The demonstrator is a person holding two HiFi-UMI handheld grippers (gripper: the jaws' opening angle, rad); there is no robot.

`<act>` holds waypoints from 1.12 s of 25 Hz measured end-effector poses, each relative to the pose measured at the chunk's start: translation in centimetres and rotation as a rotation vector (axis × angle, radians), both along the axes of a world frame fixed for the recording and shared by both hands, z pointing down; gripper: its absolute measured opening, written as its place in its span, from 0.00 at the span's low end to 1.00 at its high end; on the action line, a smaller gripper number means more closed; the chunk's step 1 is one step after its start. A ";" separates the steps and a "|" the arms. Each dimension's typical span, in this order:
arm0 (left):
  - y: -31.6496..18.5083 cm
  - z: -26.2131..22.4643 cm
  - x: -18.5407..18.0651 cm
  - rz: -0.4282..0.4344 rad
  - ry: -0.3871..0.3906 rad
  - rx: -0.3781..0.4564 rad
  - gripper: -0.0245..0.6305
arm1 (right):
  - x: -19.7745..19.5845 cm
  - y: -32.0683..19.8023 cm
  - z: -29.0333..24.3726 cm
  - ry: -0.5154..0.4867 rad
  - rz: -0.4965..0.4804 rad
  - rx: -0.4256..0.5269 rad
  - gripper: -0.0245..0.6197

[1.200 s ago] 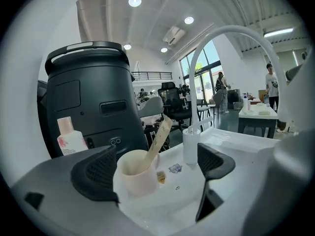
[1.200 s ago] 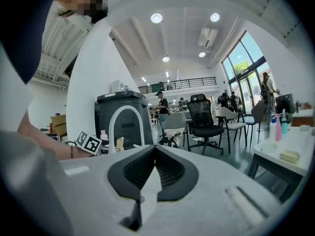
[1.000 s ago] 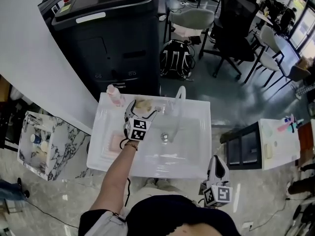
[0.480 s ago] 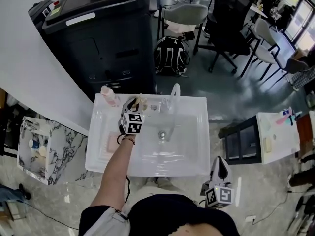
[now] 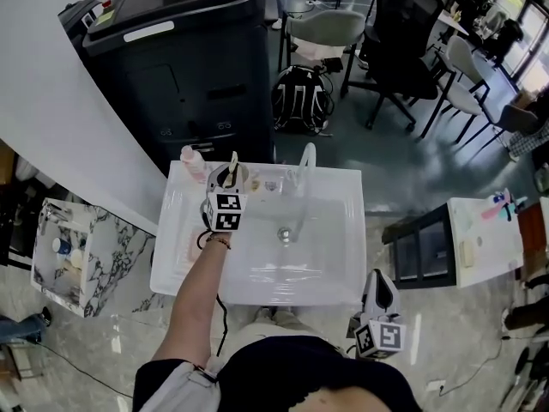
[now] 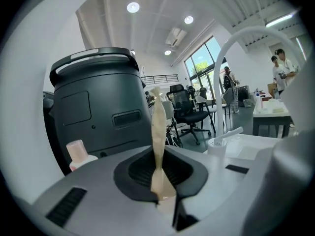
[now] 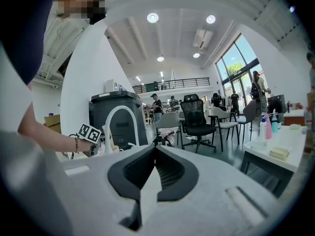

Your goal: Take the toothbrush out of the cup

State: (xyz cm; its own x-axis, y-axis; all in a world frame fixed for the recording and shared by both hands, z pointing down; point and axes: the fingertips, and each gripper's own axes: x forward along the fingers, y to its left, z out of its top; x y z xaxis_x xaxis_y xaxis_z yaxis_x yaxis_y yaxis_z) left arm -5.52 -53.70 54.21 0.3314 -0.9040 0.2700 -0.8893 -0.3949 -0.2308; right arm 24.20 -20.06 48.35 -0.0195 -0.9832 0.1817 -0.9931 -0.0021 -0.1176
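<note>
Toothbrush (image 6: 158,132) — in just-closed left claw (image 6: 165,200)

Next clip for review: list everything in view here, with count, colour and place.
sink: one, white, centre
faucet: one, white, sink's back rim
toothbrush: one, cream, upright between the left jaws
bottle: one, pink, sink's back left corner
large container: one, dark grey, behind the sink
backpack: one, black, floor beyond the sink
office chairs: several, black and grey, upper right
side table: one, white, right
left hand-held gripper: one, grey, over the sink's back rim, jaws just closed on the toothbrush
right hand-held gripper: one, grey, low right, shut, empty
</note>
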 end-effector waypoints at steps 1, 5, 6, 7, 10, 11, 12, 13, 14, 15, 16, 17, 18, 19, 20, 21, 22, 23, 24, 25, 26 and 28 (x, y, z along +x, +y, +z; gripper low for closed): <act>0.2 -0.8 -0.1 0.003 0.016 0.009 0.08 | -0.1 -0.1 0.0 -0.001 -0.008 0.004 0.05; 1.1 -4.1 -1.0 -0.003 0.075 0.055 0.08 | -0.7 -0.2 -0.2 -0.006 -0.037 0.025 0.05; 1.5 -4.9 -1.2 -0.004 0.081 0.069 0.08 | -0.8 -0.1 -0.2 -0.007 -0.042 0.028 0.05; 1.8 -5.8 -1.4 -0.002 0.085 0.084 0.08 | -0.9 -0.1 -0.2 -0.007 -0.046 0.031 0.05; 3.0 -8.3 -1.7 0.013 0.095 0.135 0.08 | -1.3 -0.2 -0.4 -0.008 -0.063 0.038 0.05; 3.5 -9.1 -1.7 0.022 0.091 0.151 0.08 | -1.4 -0.2 -0.4 -0.008 -0.069 0.041 0.05; 4.0 -9.8 -1.7 0.031 0.085 0.168 0.08 | -1.5 -0.2 -0.5 -0.009 -0.075 0.045 0.05; 4.6 -10.5 -1.7 0.039 0.082 0.183 0.08 | -1.7 -0.2 -0.5 -0.011 -0.079 0.048 0.05; 5.3 -11.2 -1.8 0.047 0.085 0.198 0.08 | -1.8 -0.2 -0.6 -0.014 -0.082 0.050 0.05; 6.0 -12.0 -1.8 0.054 0.093 0.212 0.08 | -2.0 -0.1 -0.6 -0.016 -0.083 0.050 0.05; 6.7 -12.8 -1.8 0.061 0.101 0.228 0.08 | -2.1 -0.2 -0.6 -0.017 -0.083 0.050 0.05; 7.5 -13.5 -1.9 0.065 0.103 0.244 0.08 | -2.1 -0.2 -0.7 -0.015 -0.085 0.052 0.05; 8.2 -14.2 -2.1 0.067 0.099 0.260 0.08 | -2.2 -0.3 -0.8 -0.011 -0.087 0.059 0.05; 9.0 -14.9 -2.3 0.066 0.091 0.273 0.08 | -2.1 -0.4 -0.9 -0.009 -0.088 0.068 0.05; 9.9 -15.4 -2.5 0.064 0.085 0.283 0.08 | -2.0 -0.4 -1.0 -0.009 -0.084 0.075 0.05; 10.8 -15.8 -2.8 0.062 0.087 0.290 0.08 | -1.9 -0.4 -1.1 -0.010 -0.077 0.078 0.05; 11.7 -16.2 -3.1 0.060 0.098 0.294 0.08 | -1.7 -0.4 -1.2 -0.008 -0.073 0.083 0.05; 12.5 -16.7 -3.4 0.058 0.116 0.297 0.08 | -1.6 -0.4 -1.3 -0.003 -0.072 0.089 0.05; 13.4 -17.1 -3.7 0.055 0.133 0.299 0.08 | -1.6 -0.5 -1.5 0.004 -0.073 0.097 0.05; 14.3 -17.7 -4.1 0.052 0.148 0.304 0.08 | -1.6 -0.6 -1.6 0.012 -0.077 0.105 0.05; 15.2 -18.2 -4.4 0.051 0.157 0.309 0.08 | -1.7 -0.7 -1.7 0.017 -0.083 0.112 0.05; 17.1 -19.0 -4.7 0.048 0.160 0.321 0.08 | -1.9 -0.9 -1.8 0.021 -0.093 0.112 0.05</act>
